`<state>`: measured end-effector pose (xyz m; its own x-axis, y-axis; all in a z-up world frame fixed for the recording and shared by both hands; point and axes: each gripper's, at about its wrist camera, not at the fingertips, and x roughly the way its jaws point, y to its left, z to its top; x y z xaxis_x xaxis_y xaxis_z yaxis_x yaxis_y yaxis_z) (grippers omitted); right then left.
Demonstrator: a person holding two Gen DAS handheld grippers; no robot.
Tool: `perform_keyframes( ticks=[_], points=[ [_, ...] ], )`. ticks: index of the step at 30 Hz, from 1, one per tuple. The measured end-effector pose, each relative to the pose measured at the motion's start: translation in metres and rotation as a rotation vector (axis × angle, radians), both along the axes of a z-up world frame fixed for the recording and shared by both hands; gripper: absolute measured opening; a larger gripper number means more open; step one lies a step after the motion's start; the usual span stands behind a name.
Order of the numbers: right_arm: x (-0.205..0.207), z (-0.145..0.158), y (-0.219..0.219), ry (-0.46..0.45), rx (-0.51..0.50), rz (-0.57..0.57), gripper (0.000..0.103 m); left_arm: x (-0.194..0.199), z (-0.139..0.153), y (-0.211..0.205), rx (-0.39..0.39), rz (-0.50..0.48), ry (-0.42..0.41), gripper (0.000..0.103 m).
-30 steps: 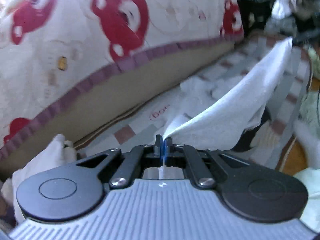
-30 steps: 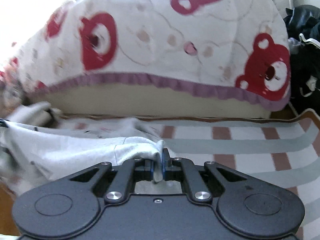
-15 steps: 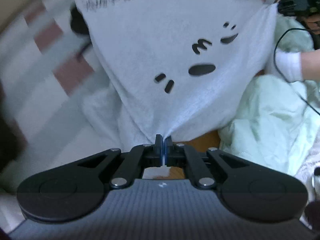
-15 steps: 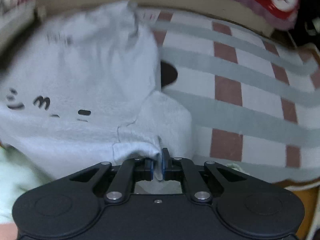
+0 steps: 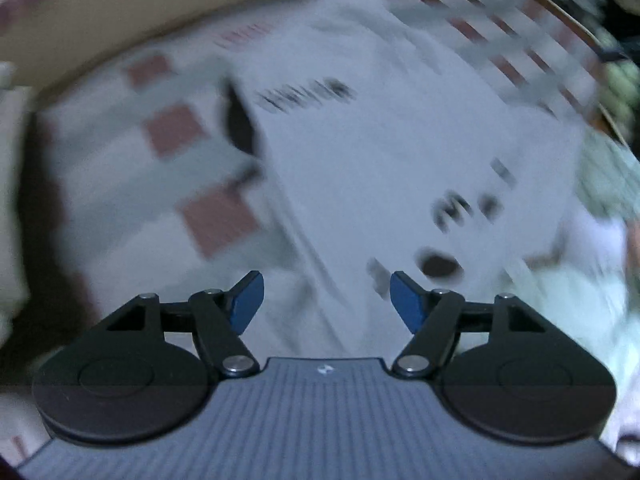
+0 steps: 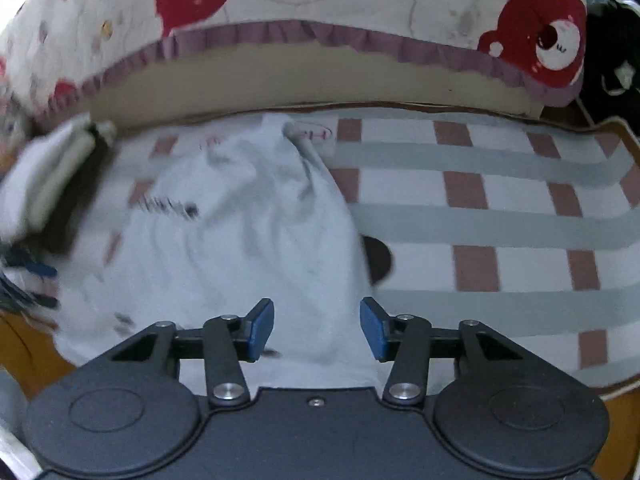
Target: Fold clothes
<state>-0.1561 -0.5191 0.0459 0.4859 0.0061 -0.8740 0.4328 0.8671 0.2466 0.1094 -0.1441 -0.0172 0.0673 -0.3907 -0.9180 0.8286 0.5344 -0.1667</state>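
Now both claws, left gripper [image 5: 327,298] and right gripper [image 6: 317,330], are opening, released. White T-shirt [image 6: 248,248] lies spread near the checked mat's [image 6: 520,216] near edge, apparently for folding.

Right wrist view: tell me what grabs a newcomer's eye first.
The quilt with big red bears fills the top. Below it, a white shirt lies rumpled on the striped mat, left of centre. At the bottom, the right gripper has its jaws opening just over the shirt's near edge.

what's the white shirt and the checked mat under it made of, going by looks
White shirt: looks like soft matte cotton jersey; it lies in limp creases, with black print on it. Checked mat: seems a thin woven or printed fabric, flat and dull, with grey stripes and brownish-red squares; blur leaves the weave unclear.
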Motion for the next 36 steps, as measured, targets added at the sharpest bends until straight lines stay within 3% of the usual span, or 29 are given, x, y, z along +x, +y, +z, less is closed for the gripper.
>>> perform_keyframes(
  ticks=[4,7,8,11,13,16,18,20,24,26,27,28,30,33,36],
  points=[
    [0.072,0.039,0.002,0.028,0.207,0.025,0.048,0.048,0.01,-0.031,-0.006,0.14,0.026,0.069],
    [0.133,0.05,0.009,0.076,0.128,0.075,0.057,0.078,-0.006,-0.064,-0.044,0.189,-0.011,0.069],
    [0.152,0.047,0.011,0.1,0.074,0.088,0.057,0.087,-0.012,-0.073,-0.067,0.197,-0.015,0.065],
    [0.207,0.02,0.012,0.163,-0.077,0.166,0.057,0.111,-0.036,-0.099,-0.13,0.224,-0.023,0.049],
    [0.236,0.002,0.007,0.154,-0.134,0.215,0.057,0.123,-0.057,-0.109,-0.134,0.252,-0.008,0.049],
    [0.271,-0.039,-0.01,0.086,-0.075,0.273,0.057,0.141,-0.089,-0.12,-0.094,0.303,0.045,0.046],
    [0.285,-0.067,-0.021,0.073,-0.046,0.226,0.057,0.153,-0.103,-0.119,-0.148,0.349,0.078,0.046],
    [0.289,-0.092,-0.033,0.046,-0.045,0.102,0.058,0.162,-0.118,-0.118,-0.2,0.394,0.119,0.046],
    [0.279,-0.145,-0.063,-0.047,0.032,-0.134,0.058,0.164,-0.149,-0.106,-0.309,0.483,0.332,0.055],
    [0.271,-0.169,-0.071,-0.069,0.083,-0.218,0.058,0.152,-0.152,-0.11,-0.323,0.454,0.36,0.053],
    [0.267,-0.175,-0.07,-0.09,0.117,-0.216,0.055,0.146,-0.152,-0.113,-0.328,0.437,0.37,0.04],
    [0.262,-0.177,-0.068,-0.122,0.15,-0.193,0.033,0.139,-0.149,-0.115,-0.341,0.411,0.336,0.028],
    [0.253,-0.176,-0.06,-0.173,0.184,-0.121,0.008,0.122,-0.139,-0.121,-0.371,0.353,0.247,0.013],
    [0.236,-0.154,-0.043,-0.2,0.107,0.048,0.005,0.105,-0.129,-0.112,-0.489,0.378,0.256,0.009],
    [0.204,-0.129,-0.037,-0.208,0.056,0.138,0.004,0.076,-0.112,-0.096,-0.616,0.361,0.237,0.009]
  ],
)
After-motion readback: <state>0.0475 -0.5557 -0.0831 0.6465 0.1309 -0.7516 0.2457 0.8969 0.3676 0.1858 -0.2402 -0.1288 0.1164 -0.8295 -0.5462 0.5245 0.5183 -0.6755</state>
